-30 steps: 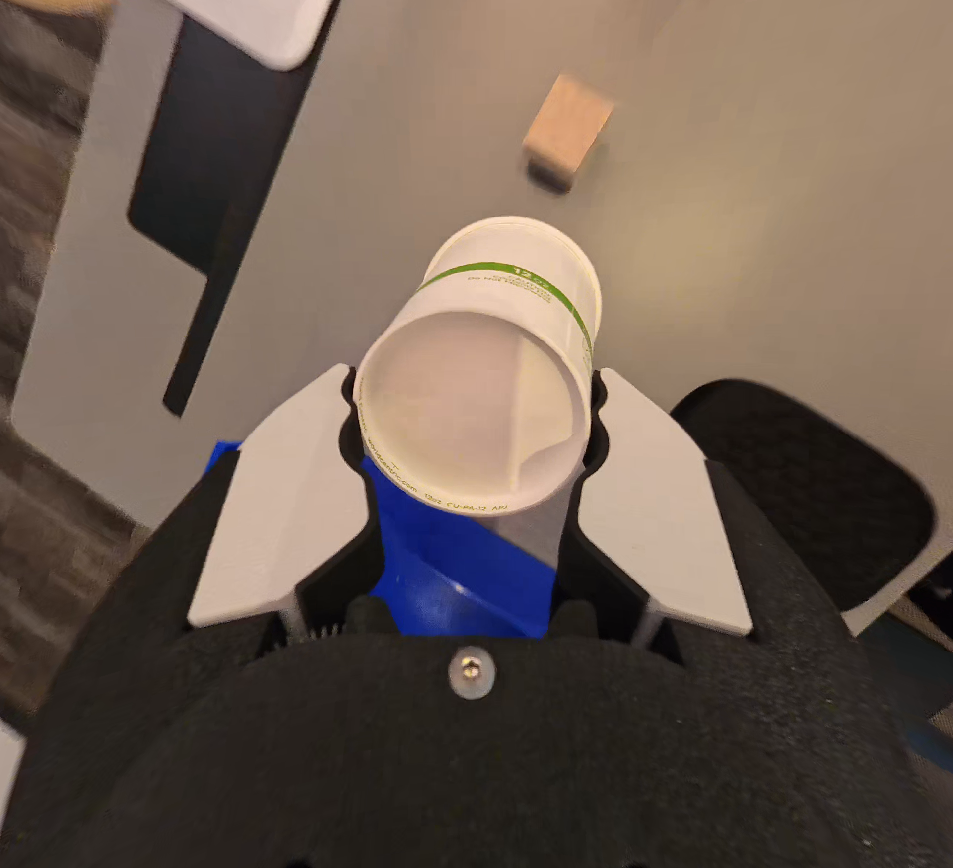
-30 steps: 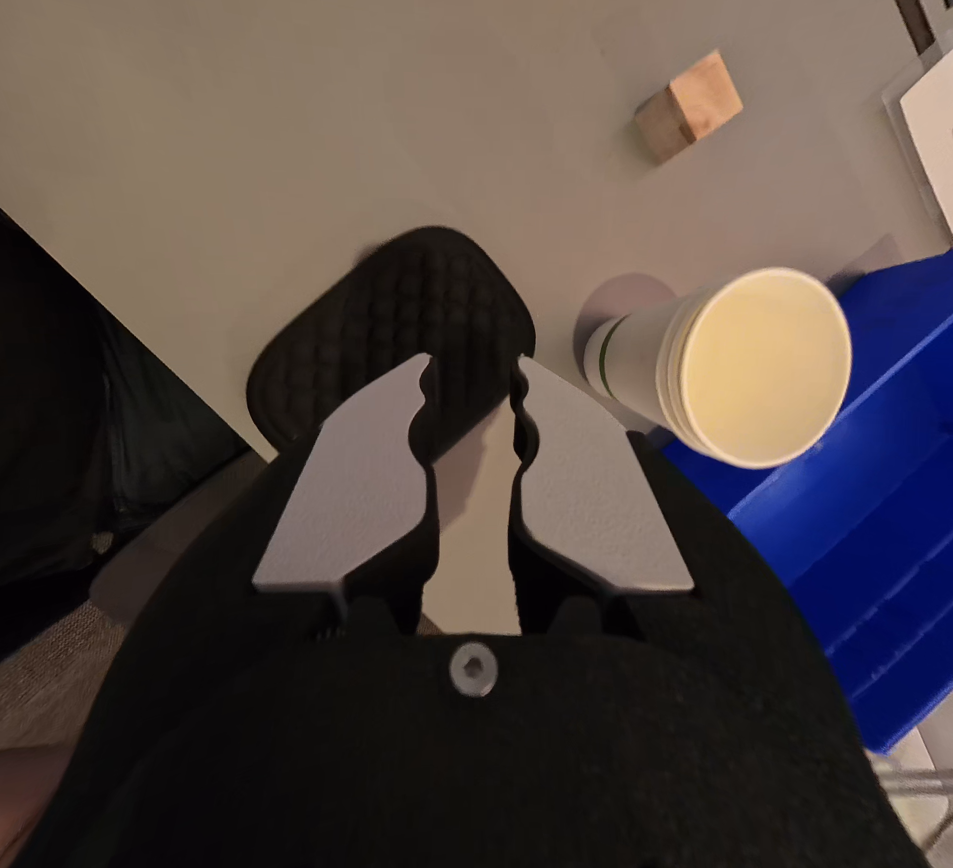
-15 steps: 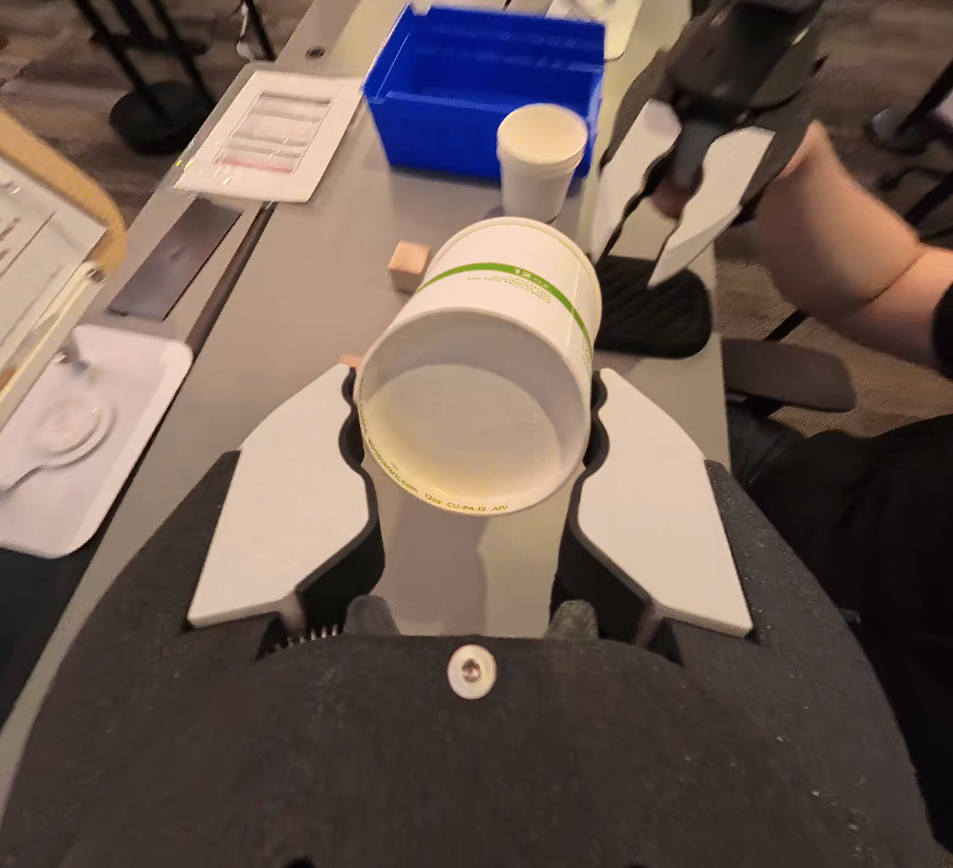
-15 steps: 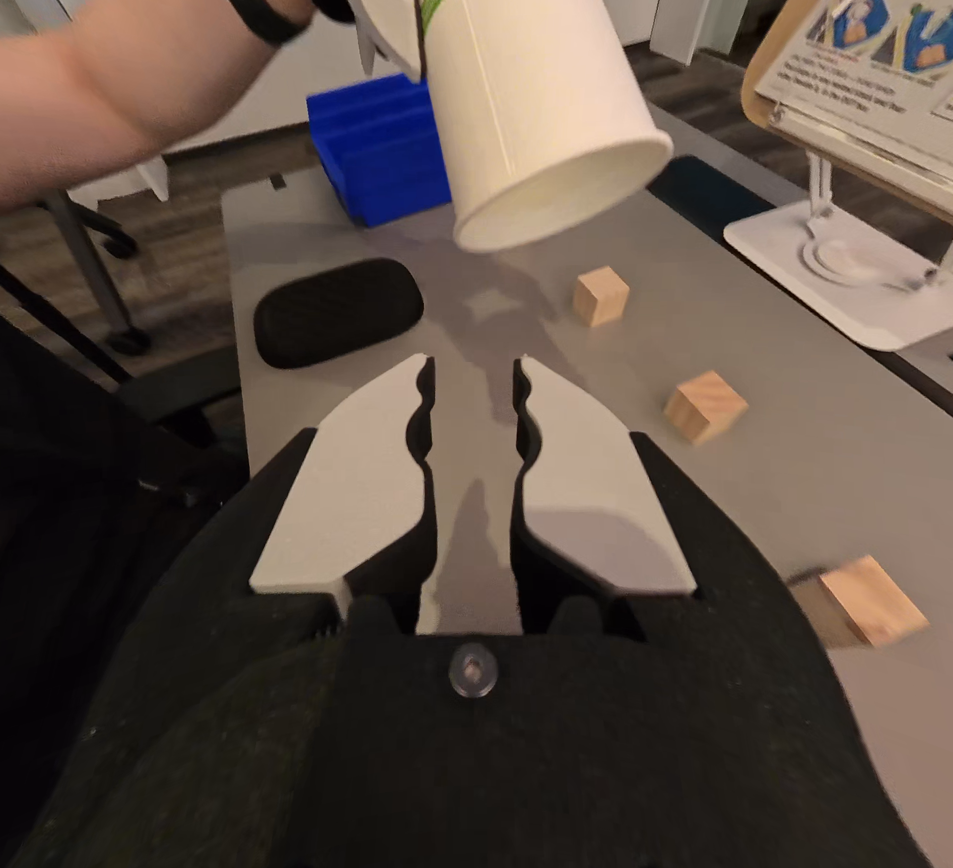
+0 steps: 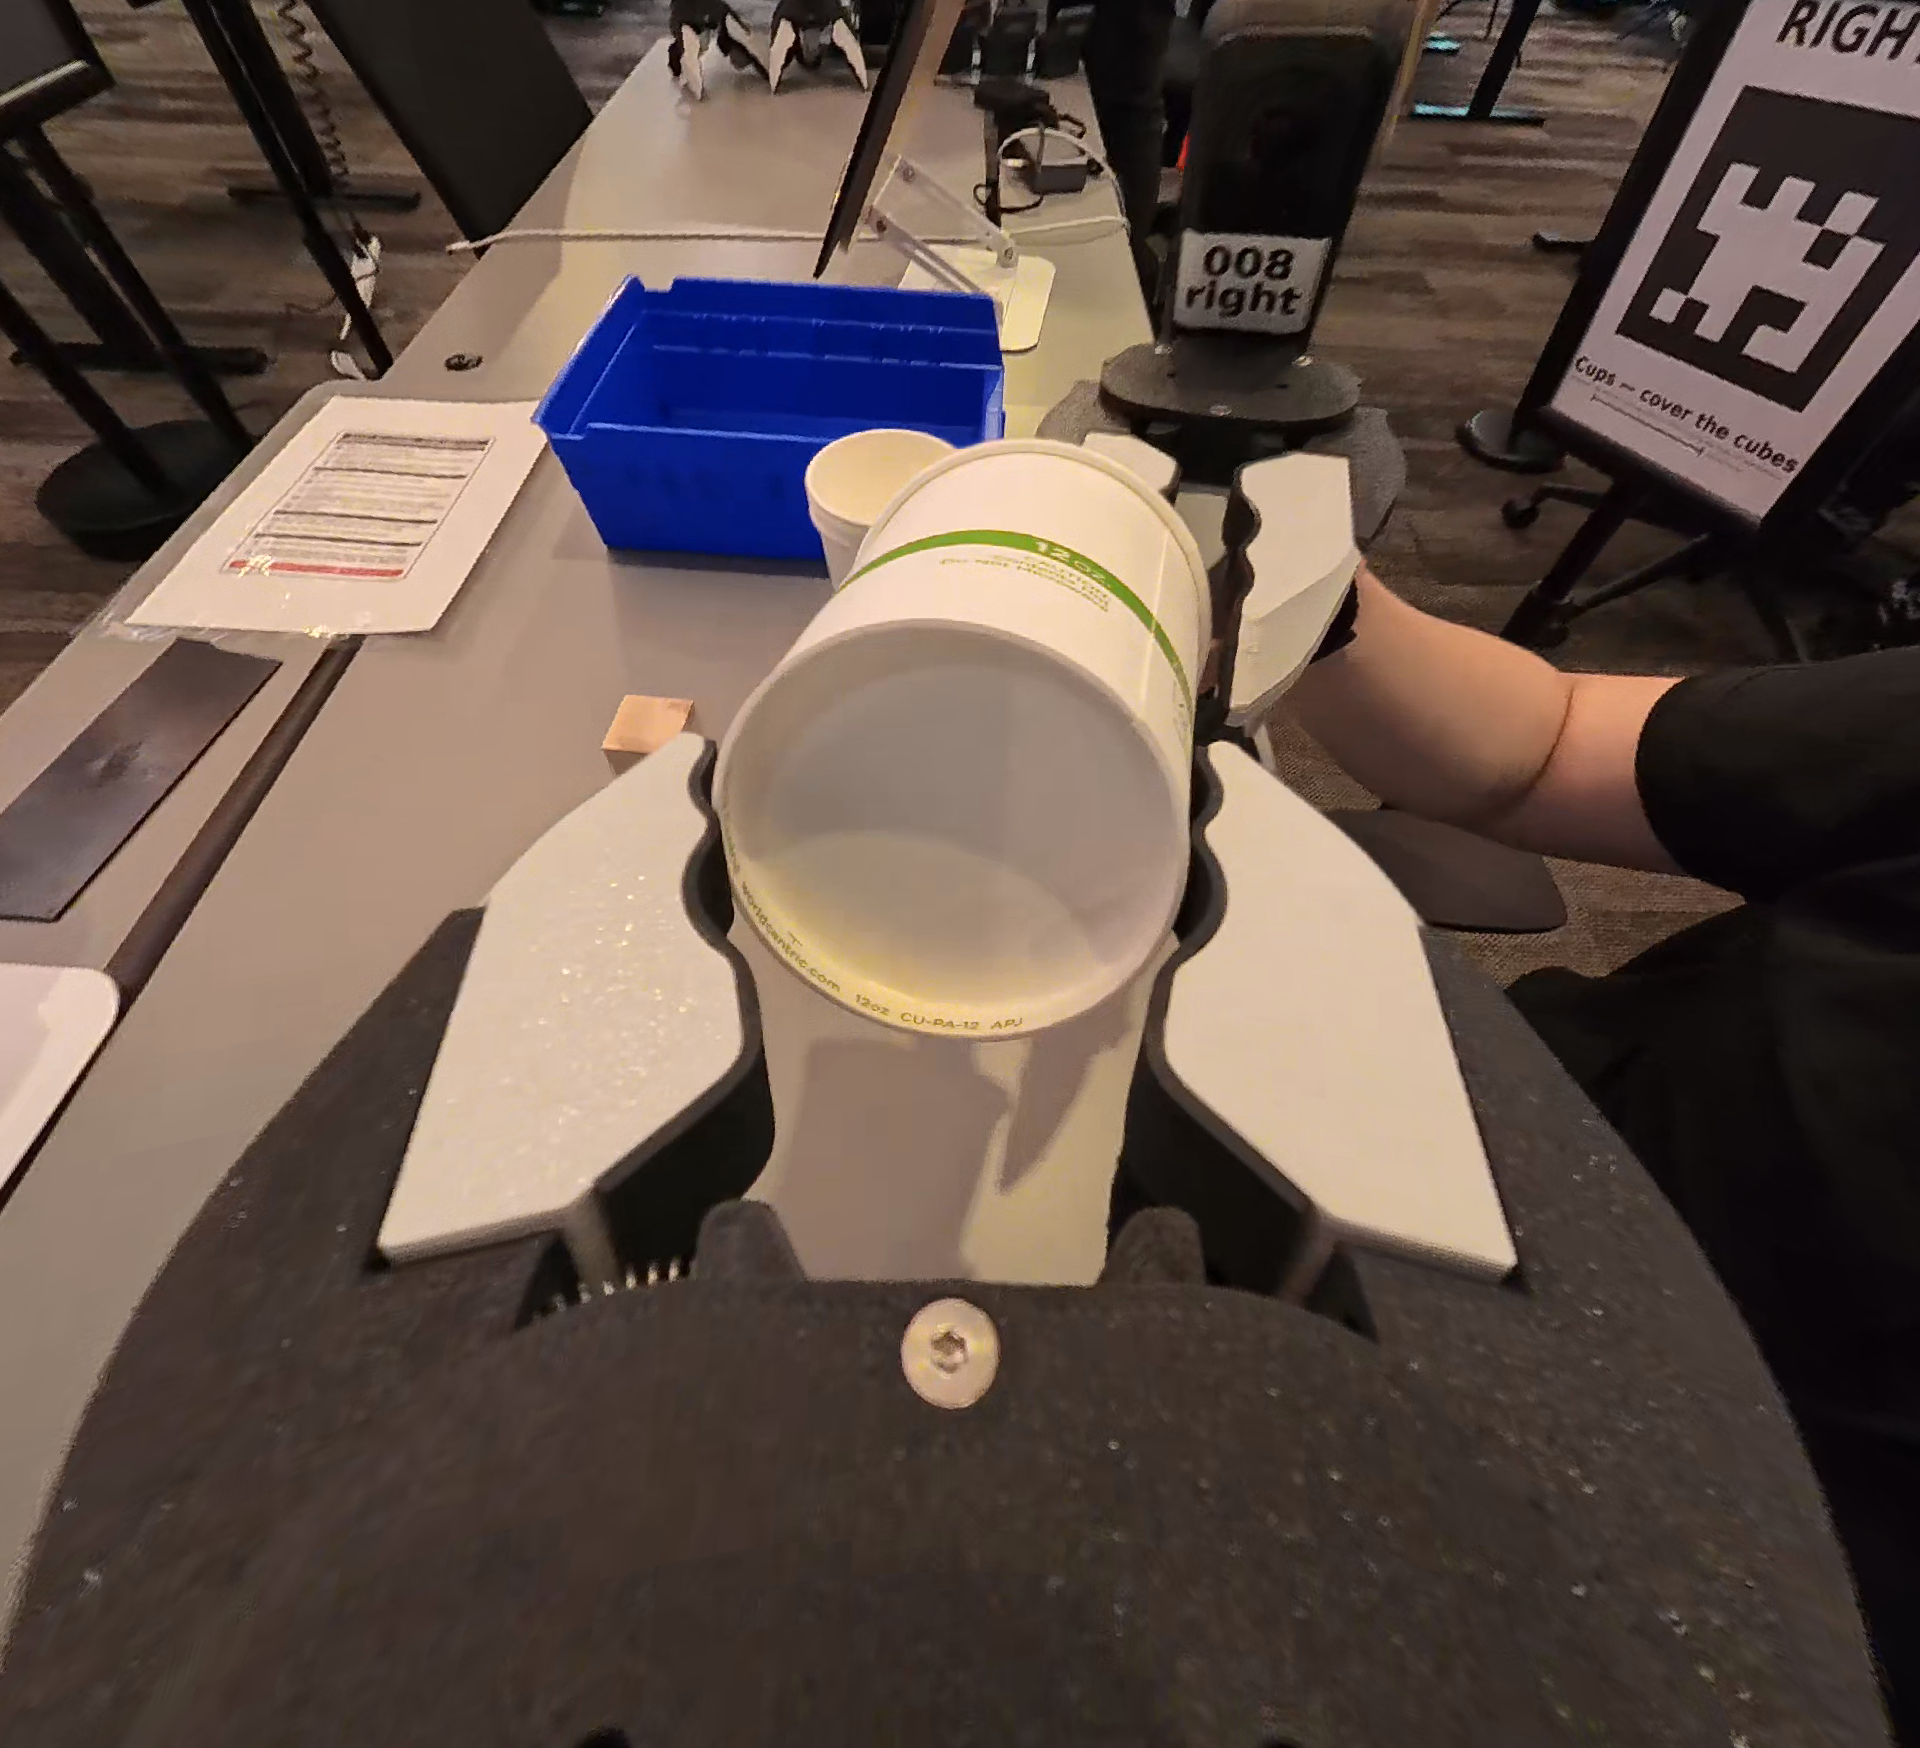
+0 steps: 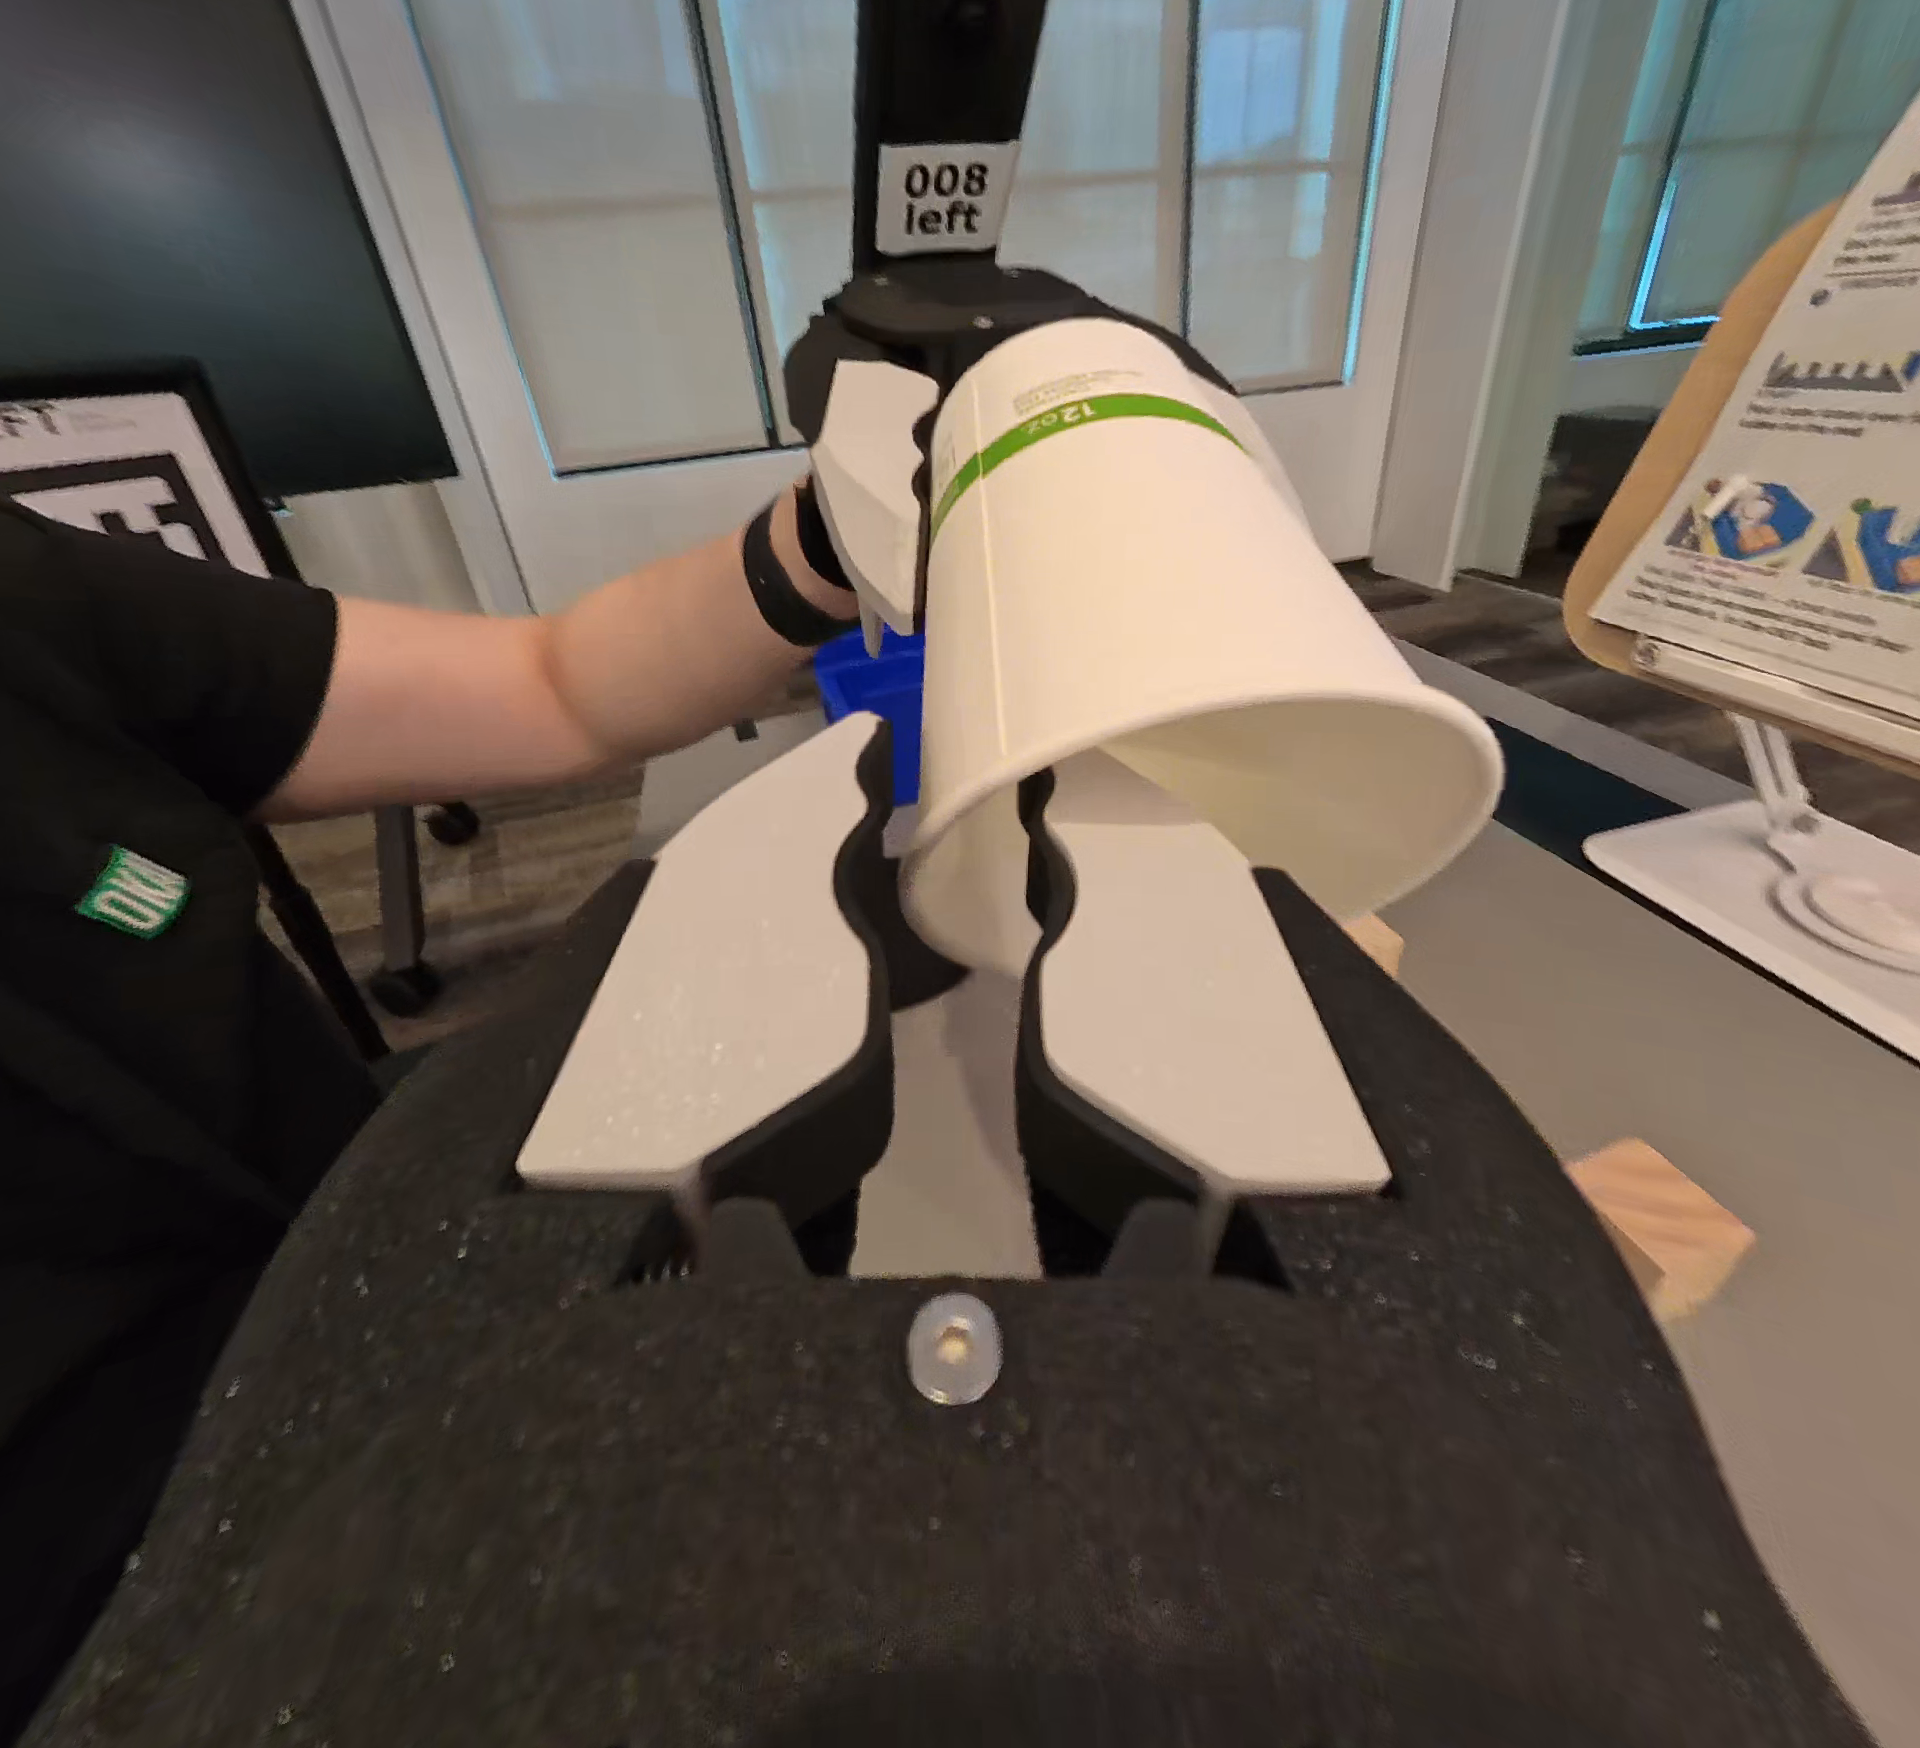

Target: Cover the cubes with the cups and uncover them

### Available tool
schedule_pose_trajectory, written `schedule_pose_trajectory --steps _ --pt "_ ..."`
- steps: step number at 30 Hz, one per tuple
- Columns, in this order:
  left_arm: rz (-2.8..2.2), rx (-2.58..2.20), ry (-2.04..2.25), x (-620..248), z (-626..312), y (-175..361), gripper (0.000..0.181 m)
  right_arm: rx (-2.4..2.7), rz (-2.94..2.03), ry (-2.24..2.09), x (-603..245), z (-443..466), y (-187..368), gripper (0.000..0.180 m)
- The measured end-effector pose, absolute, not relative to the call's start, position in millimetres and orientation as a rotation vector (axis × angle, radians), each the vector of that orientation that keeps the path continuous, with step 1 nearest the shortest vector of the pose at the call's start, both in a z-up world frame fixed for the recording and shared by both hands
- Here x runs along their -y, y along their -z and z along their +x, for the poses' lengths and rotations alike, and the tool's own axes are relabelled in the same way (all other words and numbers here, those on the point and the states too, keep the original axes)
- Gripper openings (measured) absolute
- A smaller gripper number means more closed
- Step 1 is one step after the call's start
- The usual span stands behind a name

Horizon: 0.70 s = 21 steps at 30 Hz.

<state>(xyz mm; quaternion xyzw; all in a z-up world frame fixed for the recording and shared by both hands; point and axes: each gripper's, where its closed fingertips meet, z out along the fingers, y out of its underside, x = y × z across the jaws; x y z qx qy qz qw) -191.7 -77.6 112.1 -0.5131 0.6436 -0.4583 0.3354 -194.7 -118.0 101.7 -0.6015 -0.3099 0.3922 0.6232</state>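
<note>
Since half a second ago the two grippers have closed in on each other: the right gripper has come up to the mouth of the paper cup, which was then well clear above it.

The left gripper holds that cup in the air above the grey table, base toward its own camera and mouth tilted down and away, probably so the other gripper can take the rim. Its fingers are spread about a cup's width and clamp the wall near the base.

The right gripper's fingers stand slightly parted with the rim's near edge between their tips, one tip apparently inside the mouth; whether they pinch it cannot be told.

A wooden cube lies uncovered to the left, more cups beside the far blue bin.
</note>
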Motion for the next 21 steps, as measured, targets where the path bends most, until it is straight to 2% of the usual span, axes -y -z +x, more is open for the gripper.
schedule_pose_trajectory --steps 5,11,17,21 --pt "-1.318 -1.666 1.233 83 -190 -112 0.084 0.744 -1.315 -1.018 129 -201 -106 0.005" --pt "-1.291 -1.652 1.202 82 -190 -110 0.085 0.720 -1.329 -0.969 123 -197 -102 0.001" --pt "-1.302 -1.602 1.168 76 -202 -112 0.100 0.684 -1.348 -0.908 122 -178 -102 0.001" --pt "-1.321 -1.512 1.131 63 -229 -107 0.096 0.688 -1.496 -0.679 124 -140 -99 0.000"
